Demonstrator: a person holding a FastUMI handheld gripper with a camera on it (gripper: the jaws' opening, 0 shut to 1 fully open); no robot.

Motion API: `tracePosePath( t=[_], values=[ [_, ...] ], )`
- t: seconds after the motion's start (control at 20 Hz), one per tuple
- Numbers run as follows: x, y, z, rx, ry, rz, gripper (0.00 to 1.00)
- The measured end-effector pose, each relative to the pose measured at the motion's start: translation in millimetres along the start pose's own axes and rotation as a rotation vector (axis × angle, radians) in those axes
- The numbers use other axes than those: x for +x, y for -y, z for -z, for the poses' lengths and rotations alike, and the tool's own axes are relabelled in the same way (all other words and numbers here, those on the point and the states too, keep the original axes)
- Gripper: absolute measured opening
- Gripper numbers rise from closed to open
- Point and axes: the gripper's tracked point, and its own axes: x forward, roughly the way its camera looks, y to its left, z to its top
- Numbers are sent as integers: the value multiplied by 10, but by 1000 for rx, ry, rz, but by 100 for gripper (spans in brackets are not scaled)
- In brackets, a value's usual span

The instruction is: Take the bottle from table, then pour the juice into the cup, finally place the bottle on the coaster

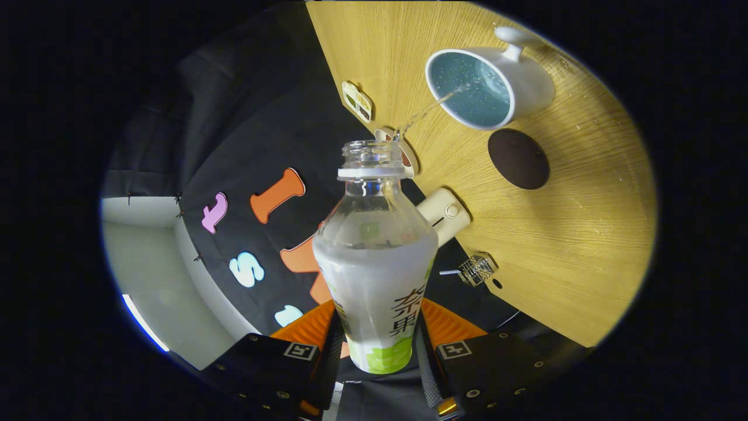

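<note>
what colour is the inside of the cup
Speckled blue-teal inside, white outside; the gripper view shows the cup best, with the bottle held in the jaws pouring into it.

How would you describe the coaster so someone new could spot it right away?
Start at the wooden table, beyond the bottle clamped in the gripper jaws. Find the white cup that the stream is landing in. Just beside it lies the coaster: a flat, dark brown disc, the only round dark patch on the wood.

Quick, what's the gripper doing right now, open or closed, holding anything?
Gripper: closed on the bottle, both fingers pressing its sides, tilted and pouring into the cup.
</note>
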Motion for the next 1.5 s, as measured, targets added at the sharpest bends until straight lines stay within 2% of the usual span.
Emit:
tracePosePath(
  t=[0.45, 0.75, 1.05, 1.5],
  values=[
    [1, 37, -11, -39, 2, 8, 60],
    [-19, 158, -50, -141, 5, 26, 60],
    [-33, 286, -104, -356, 15, 73, 60],
    [-60, 165, -23, -841, 20, 88, 60]
  ],
)
